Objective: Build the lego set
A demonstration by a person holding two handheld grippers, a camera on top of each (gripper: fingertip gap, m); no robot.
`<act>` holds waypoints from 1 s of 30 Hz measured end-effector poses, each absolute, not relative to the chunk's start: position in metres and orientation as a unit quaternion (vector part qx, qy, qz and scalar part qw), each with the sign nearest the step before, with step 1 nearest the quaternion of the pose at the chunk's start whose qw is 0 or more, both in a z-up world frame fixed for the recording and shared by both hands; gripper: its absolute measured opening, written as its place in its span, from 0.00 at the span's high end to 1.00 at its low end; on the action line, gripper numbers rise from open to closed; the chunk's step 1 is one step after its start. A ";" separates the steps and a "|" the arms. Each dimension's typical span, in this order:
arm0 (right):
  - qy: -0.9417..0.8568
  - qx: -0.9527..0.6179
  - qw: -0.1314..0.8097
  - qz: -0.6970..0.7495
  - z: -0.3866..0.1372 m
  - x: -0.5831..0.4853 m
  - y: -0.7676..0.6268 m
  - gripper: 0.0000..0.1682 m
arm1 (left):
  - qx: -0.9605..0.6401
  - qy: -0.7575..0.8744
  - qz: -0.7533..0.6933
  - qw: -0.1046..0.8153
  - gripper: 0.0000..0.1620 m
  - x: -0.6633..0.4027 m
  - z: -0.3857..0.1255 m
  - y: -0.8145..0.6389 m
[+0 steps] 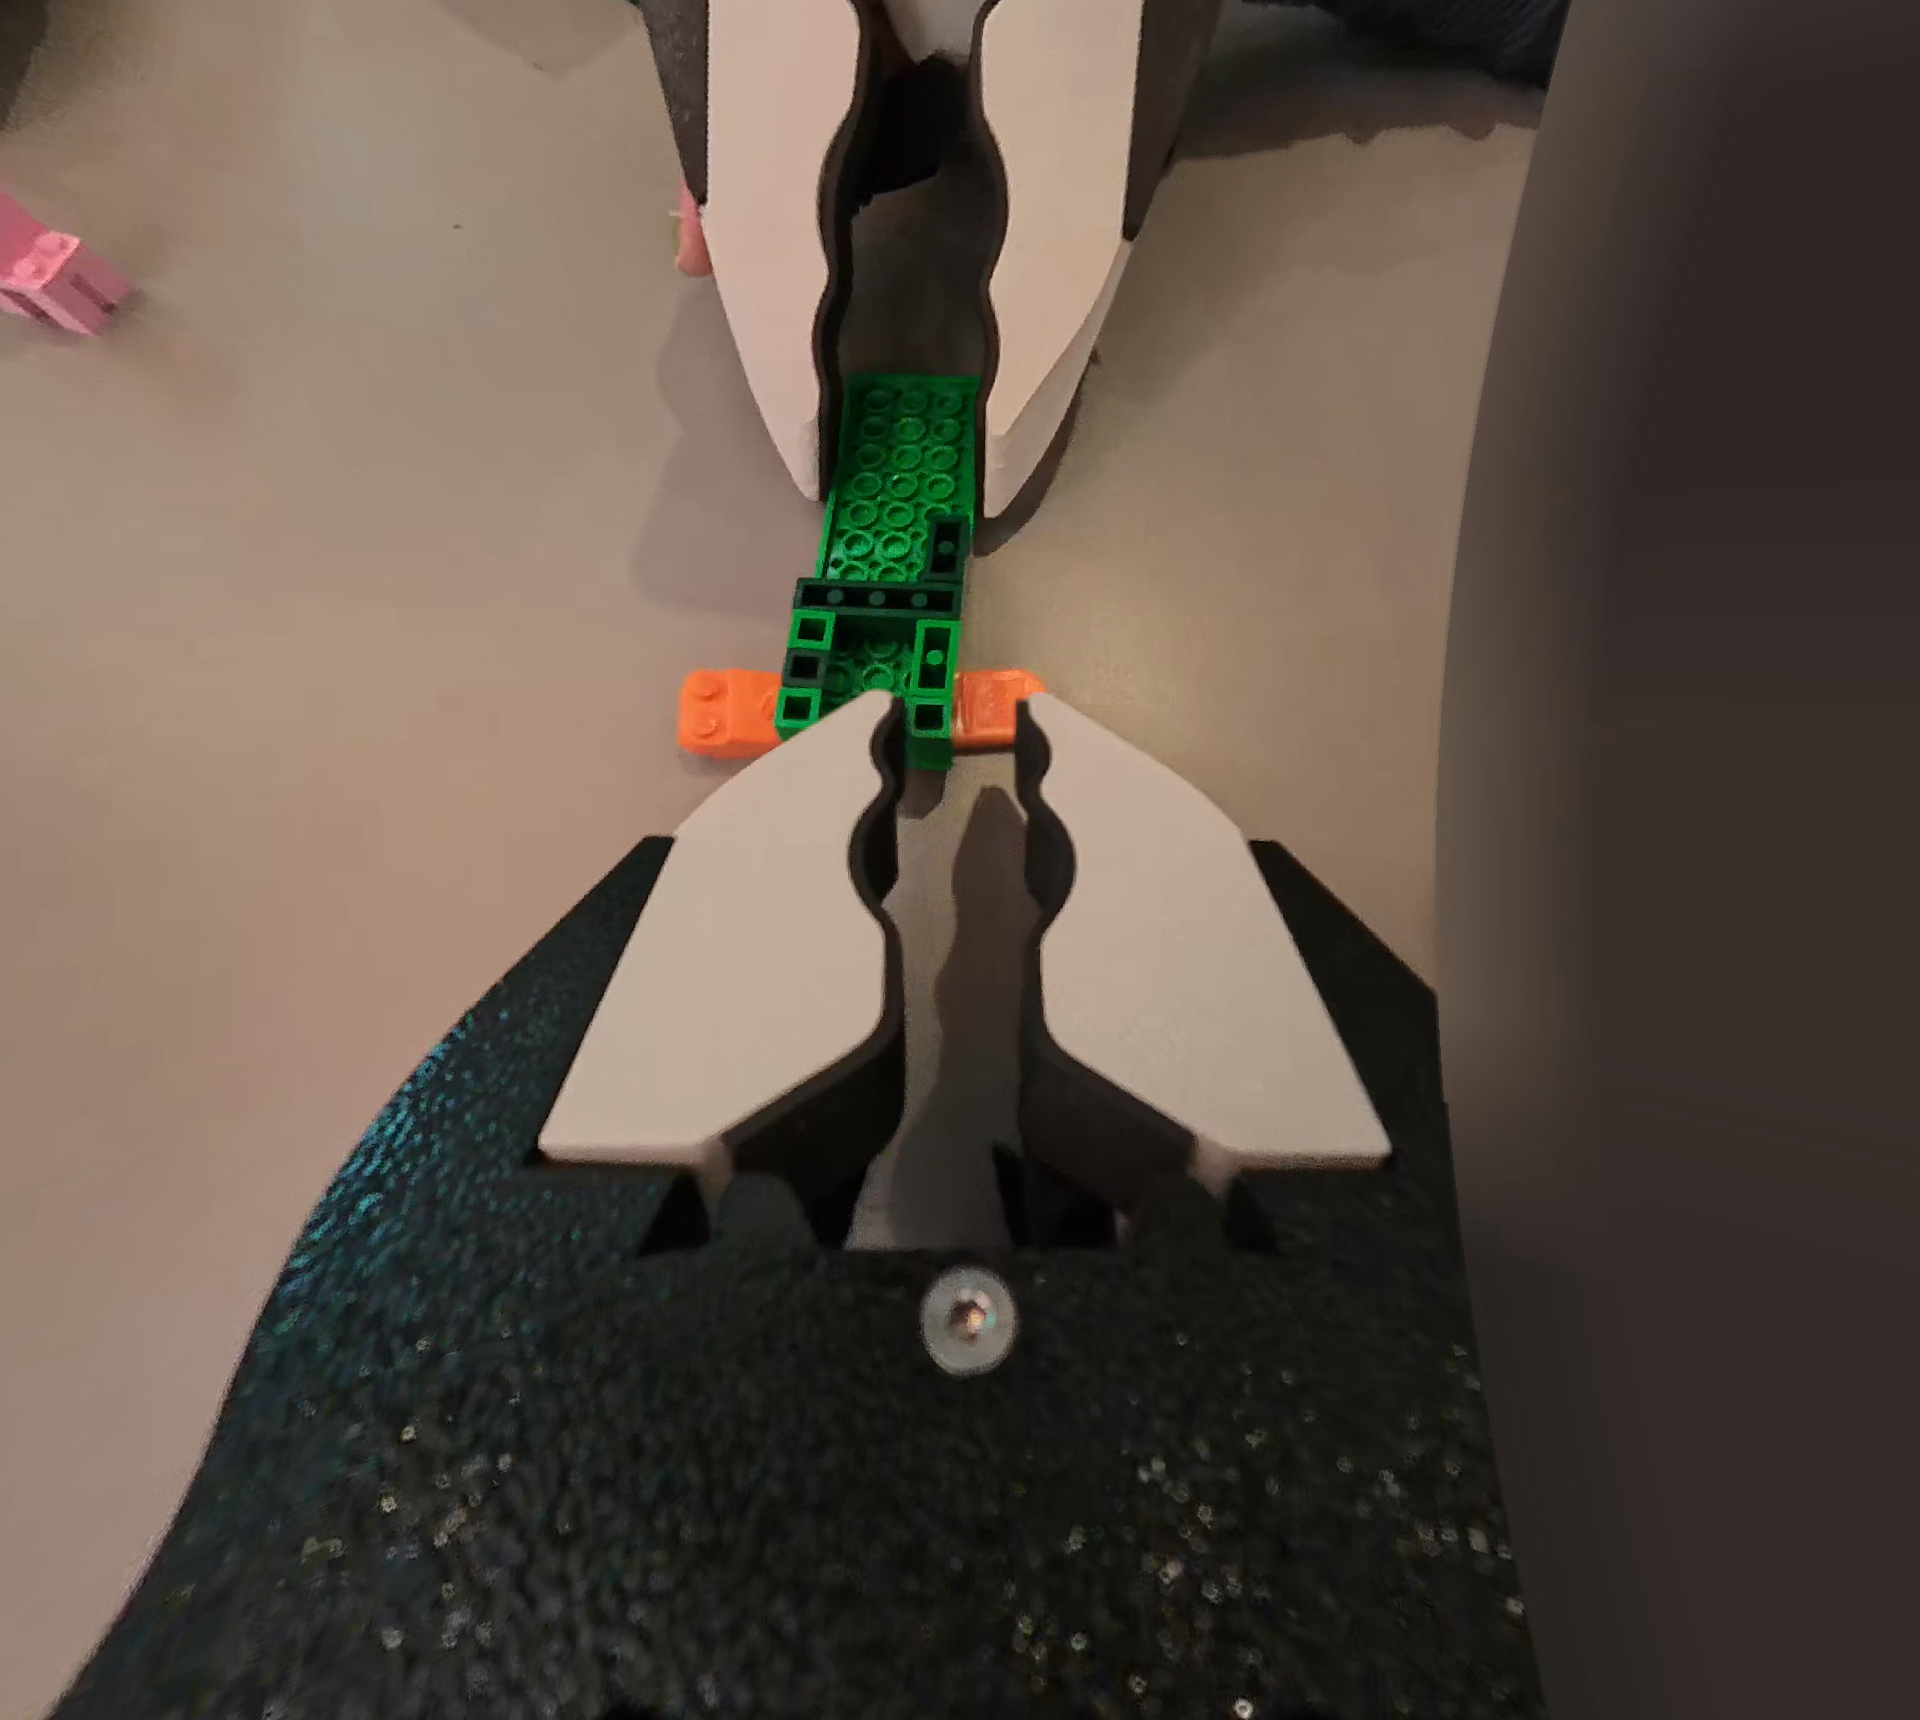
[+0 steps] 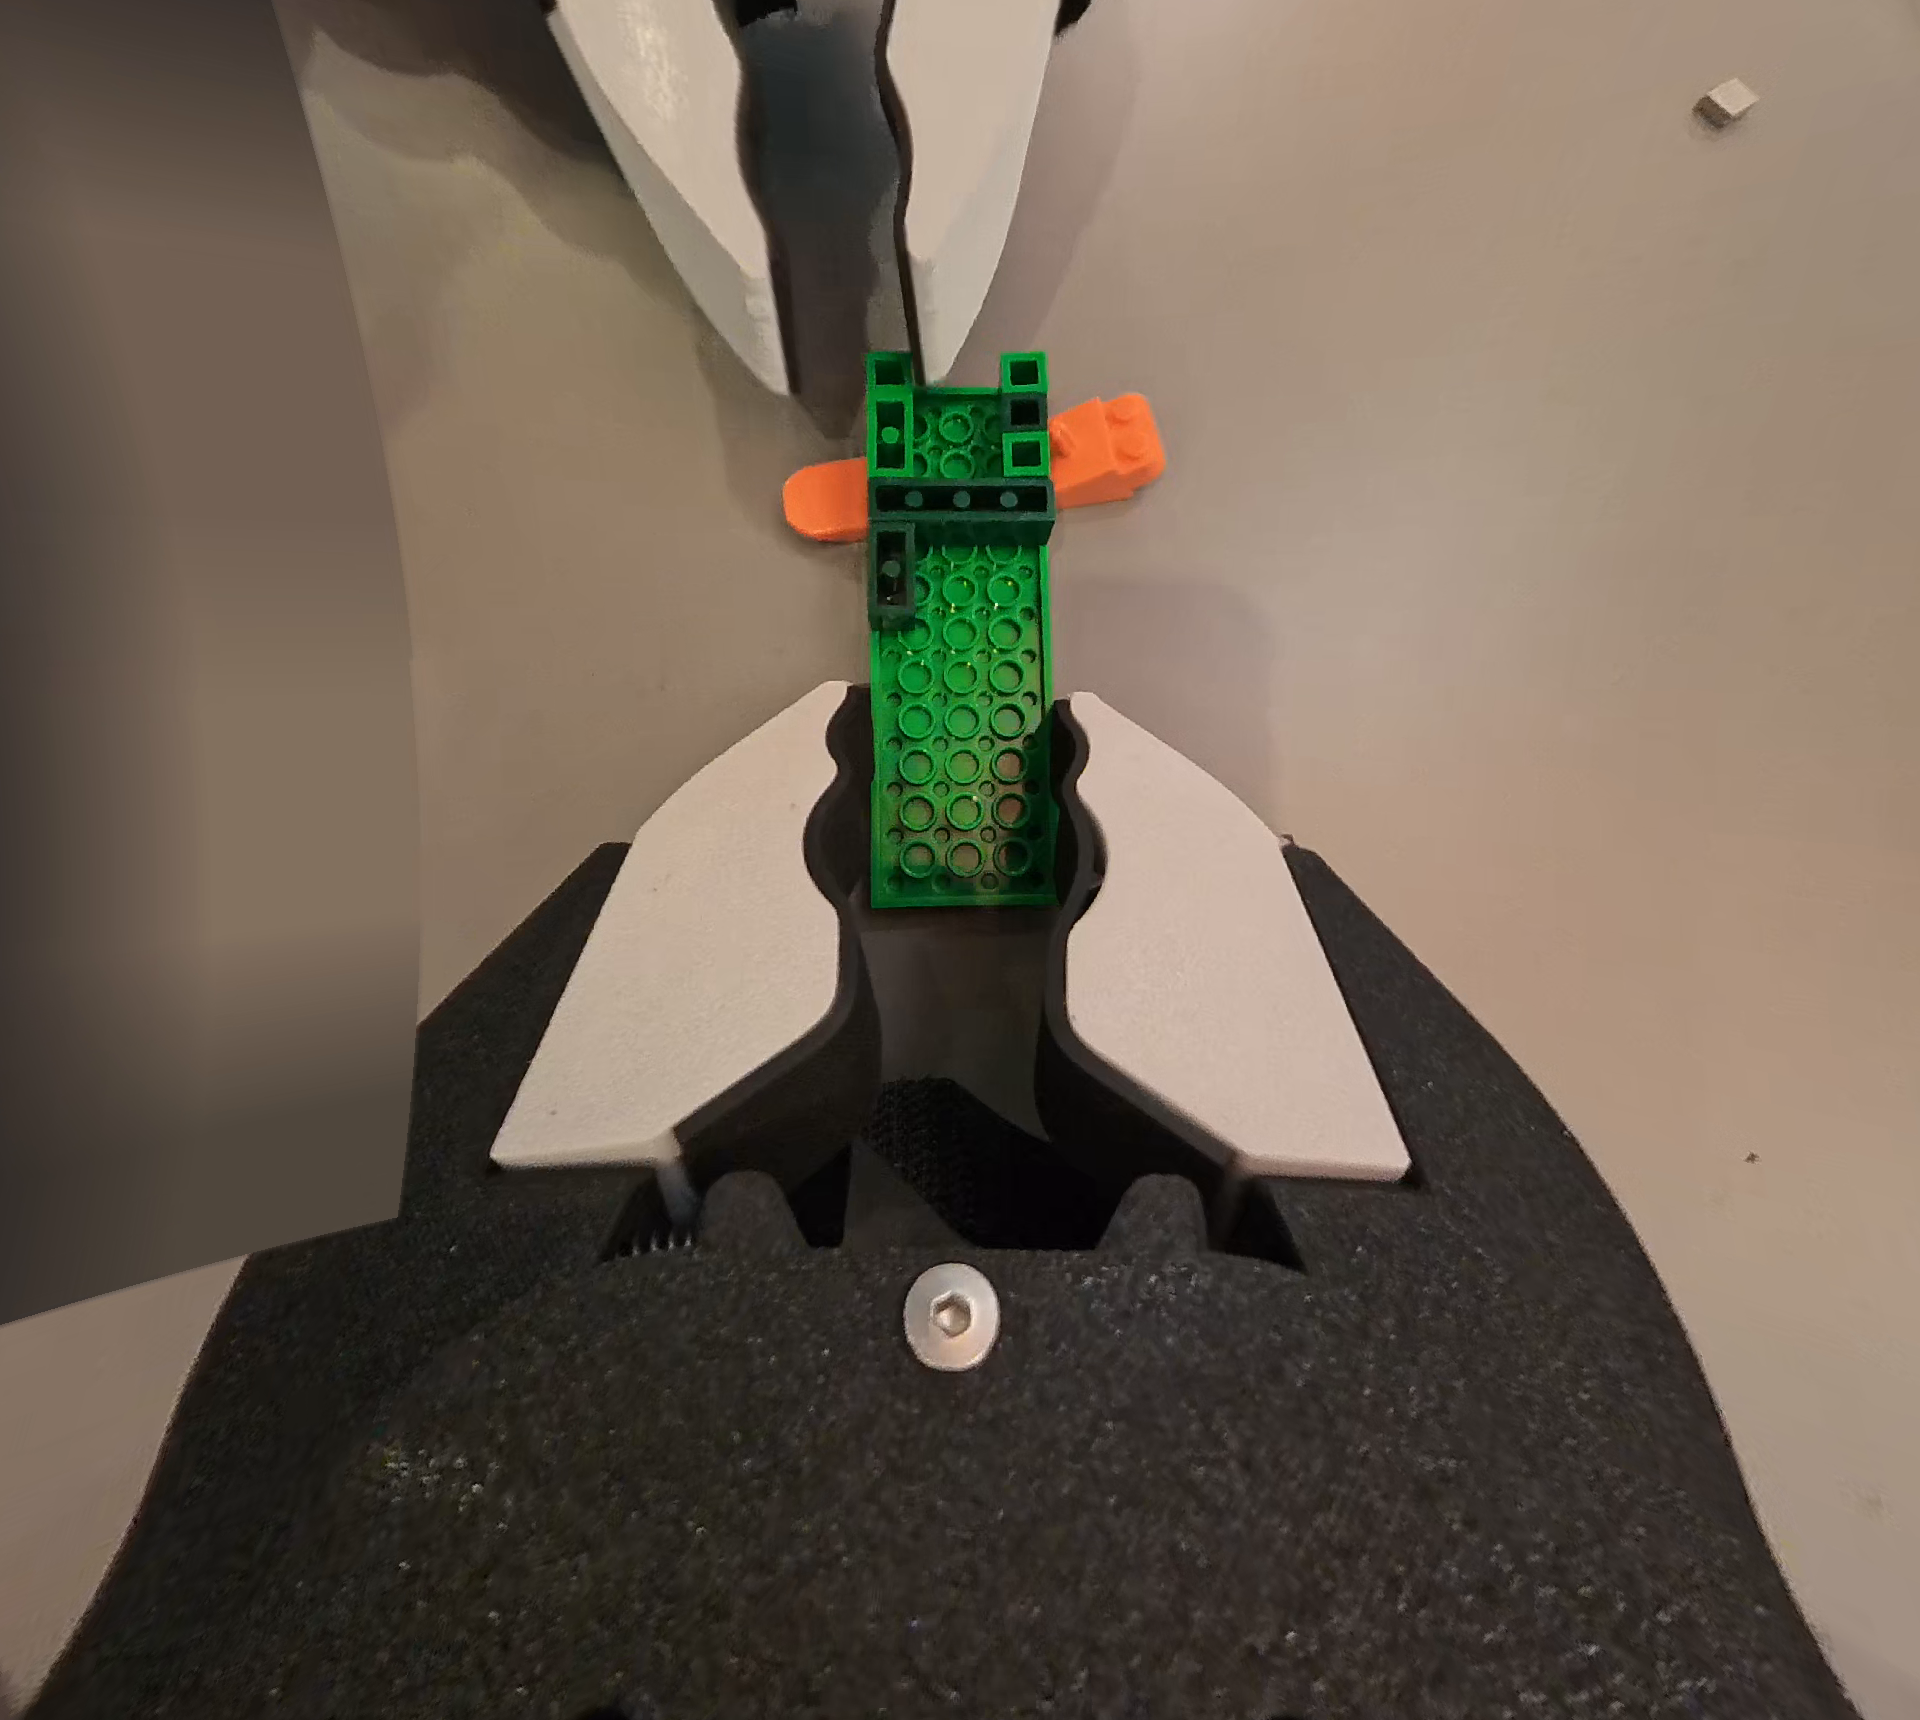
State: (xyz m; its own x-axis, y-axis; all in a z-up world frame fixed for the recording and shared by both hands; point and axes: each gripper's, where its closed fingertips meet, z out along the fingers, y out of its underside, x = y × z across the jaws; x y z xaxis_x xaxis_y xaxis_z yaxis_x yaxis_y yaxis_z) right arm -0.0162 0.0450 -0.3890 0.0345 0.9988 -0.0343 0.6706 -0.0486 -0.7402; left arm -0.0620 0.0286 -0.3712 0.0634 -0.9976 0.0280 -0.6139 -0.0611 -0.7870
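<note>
Right tool (image 2: 956, 714) clamps green plate (image 2: 961, 735); left tool (image 1: 956, 714) parted, facing.

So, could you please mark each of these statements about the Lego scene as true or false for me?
1. The right hand-held gripper clamps the green assembly at its plain end. True.
2. The orange pieces stick out on both sides of the green assembly. True.
3. The left hand-held gripper grips an orange piece. False: its fingers stand slightly apart at the assembly's built-up end, holding nothing.
4. A blue figure lies at the left edge of the left wrist view. False: it is a pink piece.
</note>
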 end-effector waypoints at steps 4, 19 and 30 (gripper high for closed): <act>-0.624 -0.666 0.278 0.301 -0.388 -0.017 0.045 0.81 | -0.644 0.610 -0.312 0.341 0.81 -0.065 -0.362 0.030; -0.566 -0.688 0.253 0.378 -0.378 -0.018 0.049 0.81 | -0.464 0.731 -0.051 0.498 0.65 -0.064 -0.360 0.054; -0.553 -0.690 0.245 0.397 -0.376 -0.019 0.047 0.81 | -0.422 0.769 0.021 0.479 0.83 -0.056 -0.379 0.055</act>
State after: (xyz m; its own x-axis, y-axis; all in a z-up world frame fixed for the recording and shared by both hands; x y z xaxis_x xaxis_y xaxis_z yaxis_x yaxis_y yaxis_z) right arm -0.0186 0.0474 -0.3757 0.0729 0.9578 -0.2780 0.5692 -0.2688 -0.7770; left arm -0.0557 0.0552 -0.3793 -0.1850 -0.6292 -0.7549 -0.6689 0.6434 -0.3724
